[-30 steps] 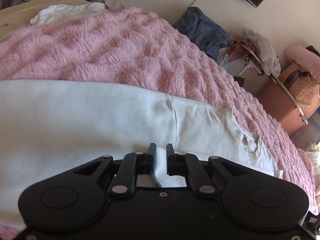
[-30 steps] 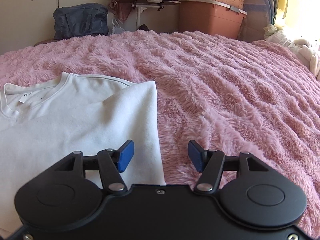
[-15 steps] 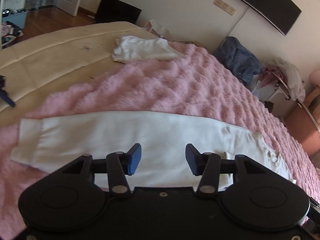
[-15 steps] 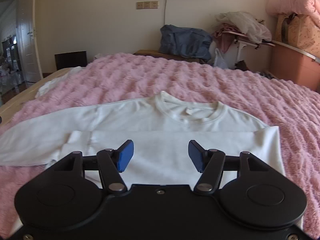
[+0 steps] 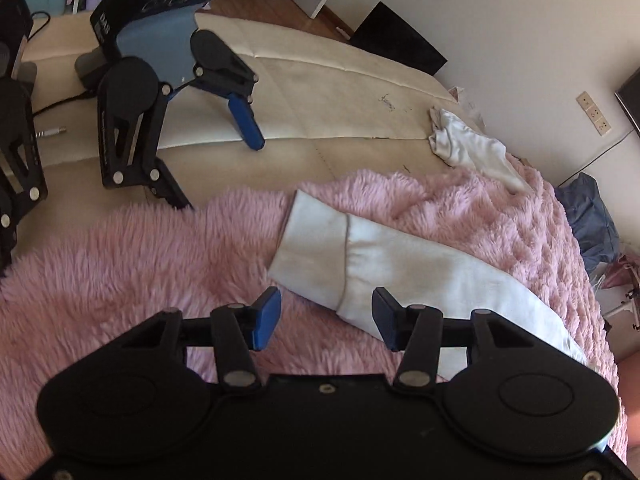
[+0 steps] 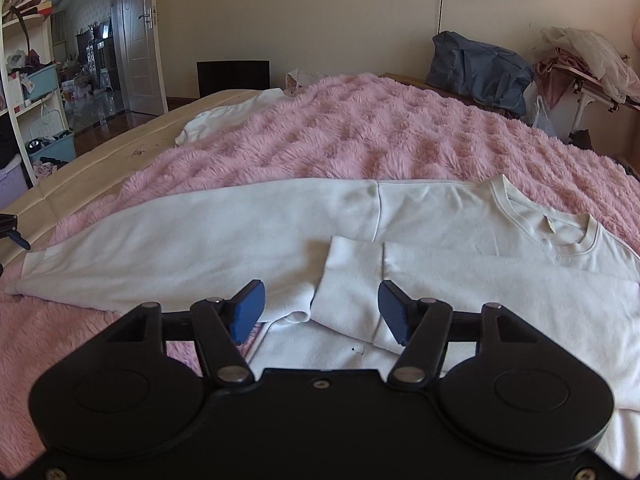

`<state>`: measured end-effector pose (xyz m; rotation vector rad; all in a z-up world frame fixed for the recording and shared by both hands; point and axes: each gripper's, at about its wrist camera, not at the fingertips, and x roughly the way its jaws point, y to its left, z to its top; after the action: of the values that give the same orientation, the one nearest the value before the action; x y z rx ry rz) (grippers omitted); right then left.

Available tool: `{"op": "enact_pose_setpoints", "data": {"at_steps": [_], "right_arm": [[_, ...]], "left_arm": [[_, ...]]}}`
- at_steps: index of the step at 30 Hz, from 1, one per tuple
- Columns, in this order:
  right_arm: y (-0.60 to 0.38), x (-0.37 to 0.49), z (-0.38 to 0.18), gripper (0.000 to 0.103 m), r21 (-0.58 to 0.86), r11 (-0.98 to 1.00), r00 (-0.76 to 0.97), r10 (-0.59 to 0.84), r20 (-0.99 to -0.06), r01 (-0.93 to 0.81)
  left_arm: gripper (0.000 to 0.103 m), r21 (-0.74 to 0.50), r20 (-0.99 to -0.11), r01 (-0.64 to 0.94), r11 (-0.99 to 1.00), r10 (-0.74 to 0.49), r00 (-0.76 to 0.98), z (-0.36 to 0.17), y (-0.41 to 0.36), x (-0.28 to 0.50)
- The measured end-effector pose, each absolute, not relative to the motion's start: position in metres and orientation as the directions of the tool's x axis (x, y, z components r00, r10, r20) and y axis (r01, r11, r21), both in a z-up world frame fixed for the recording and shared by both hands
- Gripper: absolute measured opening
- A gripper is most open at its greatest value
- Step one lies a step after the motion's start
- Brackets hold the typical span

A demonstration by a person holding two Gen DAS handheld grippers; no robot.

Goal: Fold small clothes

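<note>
A white long-sleeved sweatshirt lies spread on the pink fluffy blanket. One sleeve is folded across the body. Its cuff lies just ahead of my right gripper, whose jaws stand wide and are still opening, gripping nothing. The other sleeve stretches out to the left, ending in a ribbed cuff. My left gripper hovers open just short of that cuff. The sleeve's near edge lies close to its right finger, but the pads do not press on it.
Spare black grippers stand on the bare beige mattress past the blanket's edge. A crumpled white garment lies at the far corner. A blue bag and a cluttered rack stand beyond the bed.
My left gripper's jaws, nearly shut over the shirt body, have opened wide, and it travelled left along the outstretched sleeve to the cuff. My right gripper swung left from the shirt's right edge to the folded sleeve.
</note>
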<state>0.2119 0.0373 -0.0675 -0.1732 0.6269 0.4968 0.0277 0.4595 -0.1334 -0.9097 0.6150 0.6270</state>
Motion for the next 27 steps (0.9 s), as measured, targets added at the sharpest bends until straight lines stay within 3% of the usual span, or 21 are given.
{"op": "enact_pose_setpoints", "data": {"at_steps": [13,16,17,18,19,27], "right_arm": [[0.056,0.217,-0.088,0.063,-0.032,0.864,0.669,0.366,-0.647,-0.503],[0.057,0.217,-0.089,0.063,-0.032,0.862,0.663,0.366,-0.653,-0.507],[0.058,0.216,-0.090,0.063,-0.037,0.860,0.663,0.364,-0.654,-0.508],[0.057,0.215,-0.091,0.063,-0.043,0.858,0.663,0.362,-0.655,-0.512],[0.057,0.215,-0.091,0.063,-0.047,0.857,0.663,0.360,-0.656,-0.513],[0.038,0.217,-0.094,0.063,-0.044,0.882,0.677,0.328,-0.659,-0.470]], "left_arm": [[0.049,-0.615,-0.673,-0.674,0.408,0.173,0.719,-0.164,0.474,0.056],[0.044,-0.647,-0.640,-0.648,0.402,0.177,0.748,-0.163,0.473,0.057],[0.038,-0.647,-0.626,-0.641,0.413,0.192,0.755,-0.159,0.471,0.057],[0.015,-0.643,-0.617,-0.637,0.424,0.206,0.760,-0.155,0.470,0.056],[0.007,-0.647,-0.606,-0.629,0.431,0.210,0.767,-0.151,0.469,0.056],[0.005,-0.706,-0.487,-0.522,0.479,0.207,0.848,-0.102,0.457,0.065]]}}
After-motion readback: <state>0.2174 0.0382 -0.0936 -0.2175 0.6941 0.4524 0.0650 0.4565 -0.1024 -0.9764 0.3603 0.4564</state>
